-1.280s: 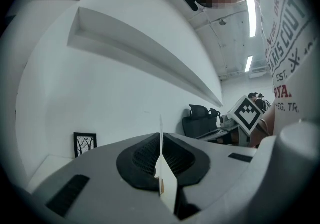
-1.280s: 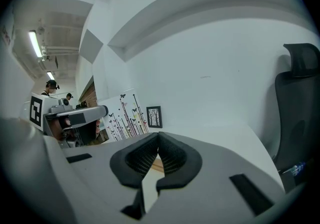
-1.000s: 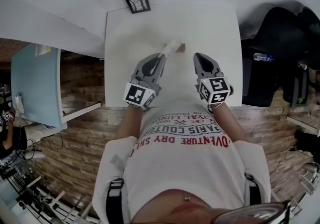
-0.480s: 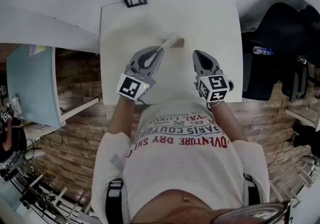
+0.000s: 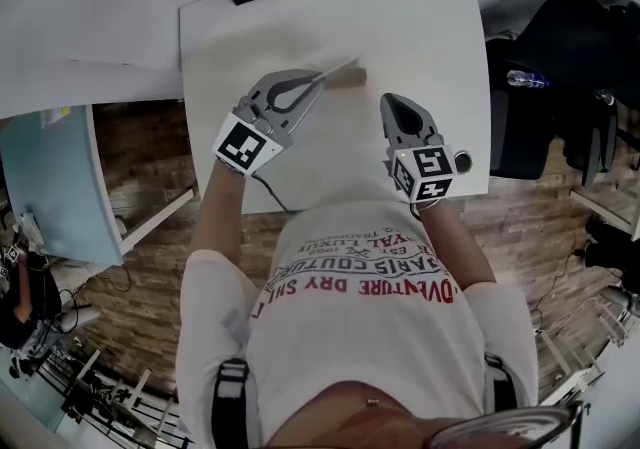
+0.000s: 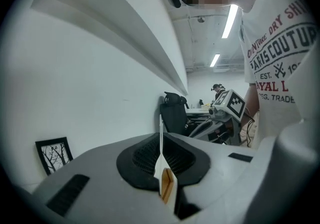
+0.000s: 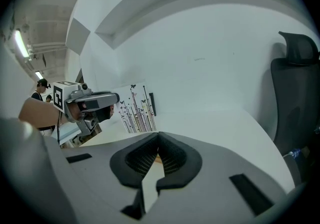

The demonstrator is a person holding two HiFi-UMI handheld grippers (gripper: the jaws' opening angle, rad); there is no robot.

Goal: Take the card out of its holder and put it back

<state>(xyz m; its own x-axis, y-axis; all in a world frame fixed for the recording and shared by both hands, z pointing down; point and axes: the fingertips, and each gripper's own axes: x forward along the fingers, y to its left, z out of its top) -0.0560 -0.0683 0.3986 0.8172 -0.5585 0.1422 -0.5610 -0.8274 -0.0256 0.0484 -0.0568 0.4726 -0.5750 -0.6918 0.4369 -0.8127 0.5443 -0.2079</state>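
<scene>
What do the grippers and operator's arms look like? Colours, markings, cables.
Left gripper and right gripper: grey tapered shells, black ribbed pads. Each carries a white cube with black square markers. A thin dark cable trails from the left one. Short white T-shirt sleeves, forearms bare.
</scene>
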